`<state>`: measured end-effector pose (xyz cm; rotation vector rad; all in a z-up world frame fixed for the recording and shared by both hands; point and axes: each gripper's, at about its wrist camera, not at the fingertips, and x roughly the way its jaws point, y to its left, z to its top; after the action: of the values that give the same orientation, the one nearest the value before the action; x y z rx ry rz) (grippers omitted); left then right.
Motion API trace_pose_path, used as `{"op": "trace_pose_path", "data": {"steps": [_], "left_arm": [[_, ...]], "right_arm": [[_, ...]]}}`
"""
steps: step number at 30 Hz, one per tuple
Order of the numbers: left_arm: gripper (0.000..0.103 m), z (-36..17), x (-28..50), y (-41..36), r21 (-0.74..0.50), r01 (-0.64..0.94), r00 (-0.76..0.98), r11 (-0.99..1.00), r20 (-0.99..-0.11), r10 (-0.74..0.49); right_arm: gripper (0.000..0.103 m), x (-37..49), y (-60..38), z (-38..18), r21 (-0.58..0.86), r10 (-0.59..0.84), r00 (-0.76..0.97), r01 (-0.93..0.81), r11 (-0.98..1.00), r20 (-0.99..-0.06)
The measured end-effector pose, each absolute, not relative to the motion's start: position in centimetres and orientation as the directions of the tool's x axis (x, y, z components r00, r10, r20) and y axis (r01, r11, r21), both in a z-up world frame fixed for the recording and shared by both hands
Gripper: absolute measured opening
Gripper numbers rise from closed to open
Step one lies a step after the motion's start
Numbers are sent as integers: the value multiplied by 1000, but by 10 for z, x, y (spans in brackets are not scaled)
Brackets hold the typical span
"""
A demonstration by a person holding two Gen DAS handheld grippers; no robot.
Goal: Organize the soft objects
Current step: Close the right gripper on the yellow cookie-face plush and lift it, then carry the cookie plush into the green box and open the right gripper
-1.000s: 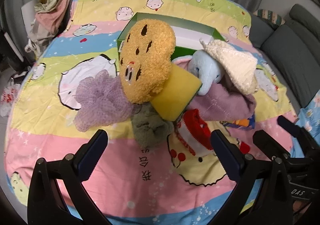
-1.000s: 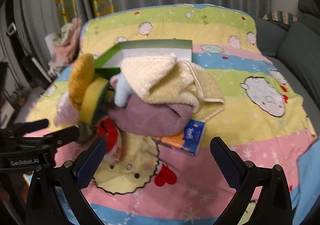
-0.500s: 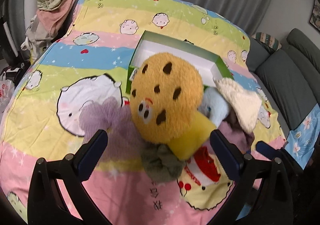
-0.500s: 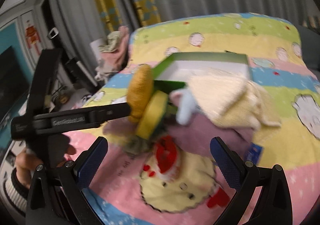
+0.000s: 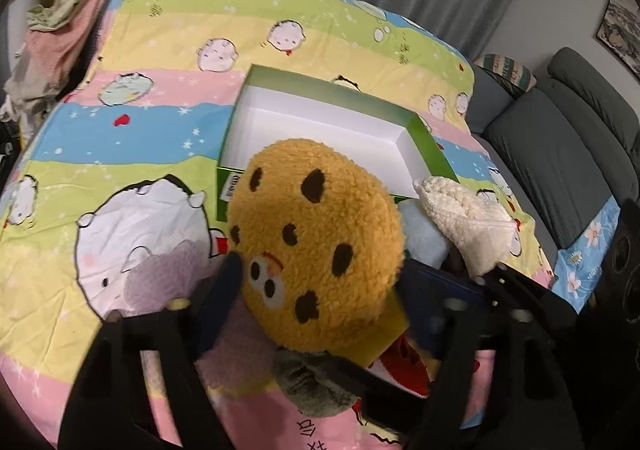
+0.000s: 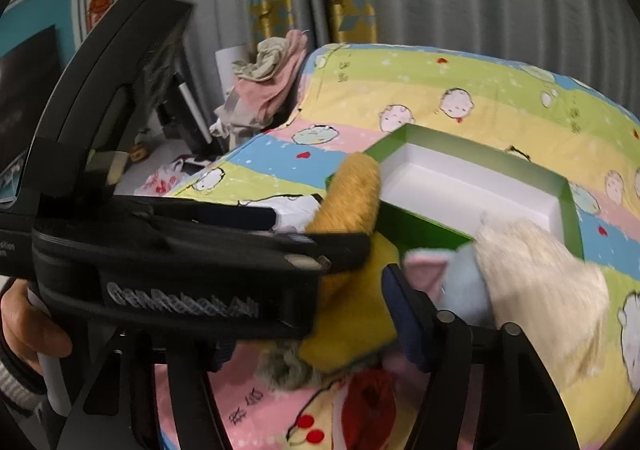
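A round orange cookie plush [image 5: 316, 246] leans against the open green box [image 5: 332, 97], on a yellow sponge [image 5: 384, 334]. My left gripper [image 5: 322, 270] is closing, and both blue pads touch the plush's sides. In the right wrist view the plush [image 6: 354, 193] is edge-on, and the left gripper [image 6: 324, 234] reaches in from the left. My right gripper [image 6: 310, 330] is also closing, with the yellow sponge [image 6: 352, 314] between its jaws. Its visible pad [image 6: 404, 314] lies against the sponge's right edge. The other pad is hidden behind the left gripper.
A light blue plush [image 5: 424, 238], a cream fleece cloth [image 5: 468, 226], a grey-green cloth [image 5: 312, 386] and a purple mesh puff [image 5: 168, 274] crowd around the cookie plush on the striped cartoon blanket. Clothes [image 5: 60, 21] are heaped at the far left. A grey sofa [image 5: 568, 153] stands at the right. A person's hand [image 6: 28, 326] holds the left gripper.
Both grippers have moved in on the pile and their jaws have narrowed from wide open. The left one now flanks the cookie plush. The right view has swung left onto the sponge.
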<state>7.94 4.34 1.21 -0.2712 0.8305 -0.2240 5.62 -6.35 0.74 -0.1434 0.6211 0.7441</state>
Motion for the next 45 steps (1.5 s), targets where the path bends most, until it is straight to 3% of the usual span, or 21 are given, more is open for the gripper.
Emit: {"op": "trace_pose_path", "data": {"steps": [3, 5, 14, 29, 45], "left_arm": [[48, 11, 85, 44, -337, 100, 644, 936, -695, -319], [41, 11, 88, 46, -345, 106, 641, 932, -693, -329], [23, 6, 90, 54, -423, 135, 619, 896, -670, -410], [21, 54, 62, 63, -396, 150, 708, 906, -597, -378], [19, 97, 135, 35, -372, 219, 730, 902, -552, -404]], "right_arm": [[61, 64, -56, 6, 74, 576, 564, -673, 736, -591], [52, 70, -55, 5, 75, 573, 563, -671, 738, -596], [37, 80, -56, 1, 117, 596, 532, -679, 725, -602], [33, 58, -53, 35, 123, 662, 561, -710, 693, -497], [33, 120, -77, 73, 107, 621, 661, -644, 758, -422]]}}
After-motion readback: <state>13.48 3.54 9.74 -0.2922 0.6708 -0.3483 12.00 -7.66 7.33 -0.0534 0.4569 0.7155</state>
